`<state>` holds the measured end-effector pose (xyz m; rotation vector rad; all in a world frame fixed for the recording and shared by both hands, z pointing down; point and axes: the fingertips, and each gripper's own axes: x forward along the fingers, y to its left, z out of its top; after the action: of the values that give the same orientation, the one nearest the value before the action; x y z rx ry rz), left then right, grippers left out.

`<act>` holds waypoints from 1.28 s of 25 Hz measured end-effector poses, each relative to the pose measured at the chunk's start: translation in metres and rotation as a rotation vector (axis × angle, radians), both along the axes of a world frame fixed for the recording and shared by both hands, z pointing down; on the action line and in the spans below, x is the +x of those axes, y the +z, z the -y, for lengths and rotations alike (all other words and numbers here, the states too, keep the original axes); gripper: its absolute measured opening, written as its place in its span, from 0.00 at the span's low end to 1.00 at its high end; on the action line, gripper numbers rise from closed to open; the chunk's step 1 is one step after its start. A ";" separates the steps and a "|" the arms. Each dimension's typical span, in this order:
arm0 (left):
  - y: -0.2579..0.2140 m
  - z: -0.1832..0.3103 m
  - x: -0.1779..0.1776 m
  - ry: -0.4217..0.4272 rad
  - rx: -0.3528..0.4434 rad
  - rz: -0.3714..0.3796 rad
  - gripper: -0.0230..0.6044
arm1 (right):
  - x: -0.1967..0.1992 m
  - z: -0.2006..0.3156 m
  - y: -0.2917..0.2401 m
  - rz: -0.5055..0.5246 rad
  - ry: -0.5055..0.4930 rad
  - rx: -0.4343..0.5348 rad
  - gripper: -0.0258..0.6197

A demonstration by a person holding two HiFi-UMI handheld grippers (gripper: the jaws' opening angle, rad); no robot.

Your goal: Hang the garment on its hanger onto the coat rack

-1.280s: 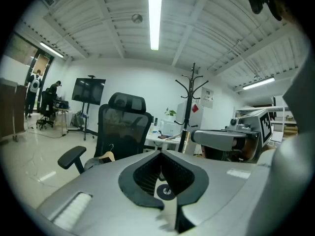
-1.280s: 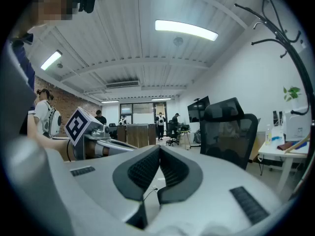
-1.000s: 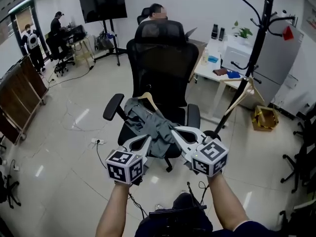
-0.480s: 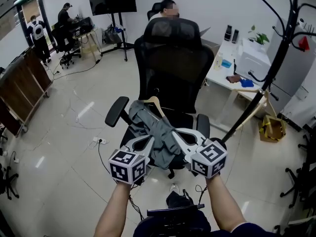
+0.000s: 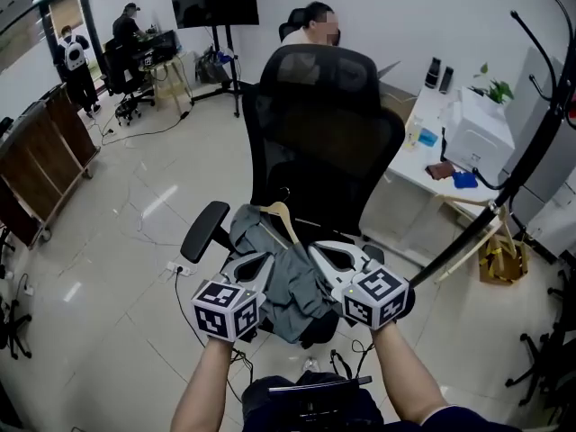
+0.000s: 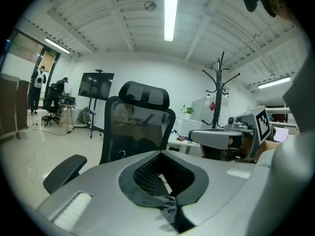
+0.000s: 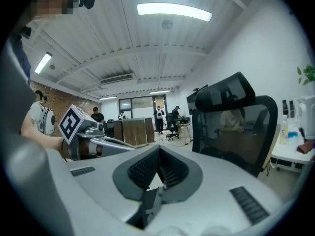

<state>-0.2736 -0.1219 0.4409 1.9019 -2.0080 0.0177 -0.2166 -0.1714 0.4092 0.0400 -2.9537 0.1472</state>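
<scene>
A grey garment [image 5: 286,282] on a wooden hanger [image 5: 281,214] lies crumpled on the seat of a black office chair [image 5: 324,142]. The hanger's hook points toward the chair back. My left gripper [image 5: 243,261] hovers over the garment's near left edge, jaws shut and empty. Level with it on the right, my right gripper [image 5: 315,250] is also shut with nothing in it. Both gripper views tilt up toward the chair back and ceiling, with the jaw tips [image 6: 160,153] [image 7: 158,149] meeting. The black coat rack [image 5: 531,151] stands at the far right and shows as the coat rack [image 6: 219,87] behind the chair.
A white desk [image 5: 432,174] with a printer and small items stands behind the chair, beside the rack. A chair armrest [image 5: 200,230] juts out left. Another wooden hanger [image 5: 486,228] hangs low on the rack. People work at the far left by a TV stand [image 5: 214,3].
The head view has moved closer to the chair, and the coat rack has slid toward the right edge. Both grippers stay shut side by side over the garment, which has not moved.
</scene>
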 end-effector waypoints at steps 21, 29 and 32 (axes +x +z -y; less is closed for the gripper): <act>0.121 0.071 -0.073 0.151 -0.160 -0.064 0.01 | -0.045 0.060 0.161 -0.264 0.326 -0.106 0.12; 0.204 0.088 -0.082 0.178 -0.227 -0.111 0.01 | -0.074 0.093 0.298 -0.429 0.386 -0.199 0.43; 0.227 0.092 -0.083 0.180 -0.241 -0.141 0.01 | -0.082 0.113 0.341 -0.483 0.425 -0.195 0.49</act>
<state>-0.3563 -0.2141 0.6675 1.8663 -1.6571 0.1615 -0.2990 -0.2840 0.7500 0.5886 -2.3981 0.4163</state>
